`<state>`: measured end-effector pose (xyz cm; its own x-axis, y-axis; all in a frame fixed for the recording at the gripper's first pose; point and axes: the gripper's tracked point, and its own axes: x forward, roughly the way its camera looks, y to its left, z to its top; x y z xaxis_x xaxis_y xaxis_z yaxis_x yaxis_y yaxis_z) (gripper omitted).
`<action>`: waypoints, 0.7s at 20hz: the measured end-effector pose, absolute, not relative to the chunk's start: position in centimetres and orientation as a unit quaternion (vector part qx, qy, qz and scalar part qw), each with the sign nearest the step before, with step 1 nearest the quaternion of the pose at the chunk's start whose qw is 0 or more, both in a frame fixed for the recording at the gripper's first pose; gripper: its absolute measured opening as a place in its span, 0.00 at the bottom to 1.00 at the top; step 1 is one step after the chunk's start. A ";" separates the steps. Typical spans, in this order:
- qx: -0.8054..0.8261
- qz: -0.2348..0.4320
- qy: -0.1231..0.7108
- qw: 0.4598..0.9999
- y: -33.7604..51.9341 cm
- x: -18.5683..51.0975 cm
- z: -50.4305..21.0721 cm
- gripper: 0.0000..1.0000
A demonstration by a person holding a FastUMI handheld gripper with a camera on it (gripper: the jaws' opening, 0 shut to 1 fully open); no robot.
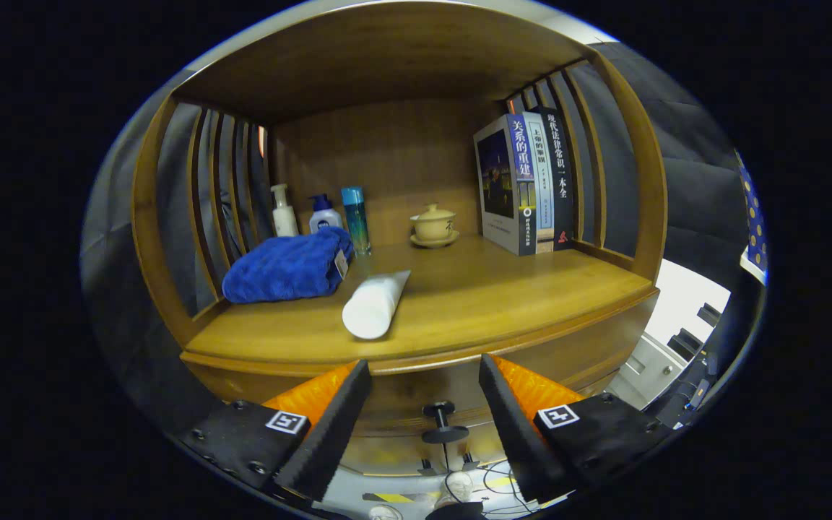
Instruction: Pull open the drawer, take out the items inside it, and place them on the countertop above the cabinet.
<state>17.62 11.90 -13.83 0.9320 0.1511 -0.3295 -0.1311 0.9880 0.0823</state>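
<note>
On the countertop [503, 303] lie, from left to right, a blue towel [286, 267] and a white tube [375, 306]. The gripper [423, 404] stands open and empty, with the drawer knob [438, 412] between its fingers. I judge the drawer [416, 412] looks closed; whichever stage this is, the fingers should stay centred on the knob and level.

- My gripper [425, 422] has two wedge-shaped fingers [329, 426] on black screwed blocks.
- Each block bears a square black-and-white marker [285, 422].

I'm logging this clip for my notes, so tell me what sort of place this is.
Probably a mock household corner in a booth: a wooden cabinet with toiletry bottles, a folded blue towel, a lidded teacup and books. The open gripper faces the drawer knob.
</note>
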 end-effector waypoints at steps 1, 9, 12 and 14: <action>0.035 0.073 0.165 0.983 11.7 17.6 -12.7 0.99; 0.043 0.063 0.100 0.992 8.8 11.8 -3.1 0.98; 0.042 0.069 0.076 0.994 9.0 9.9 0.7 0.98; 0.038 0.073 0.067 0.994 9.1 8.9 2.4 0.98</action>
<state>8.89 9.13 2.38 0.9802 0.1509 -0.1286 -0.1406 0.9863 0.0859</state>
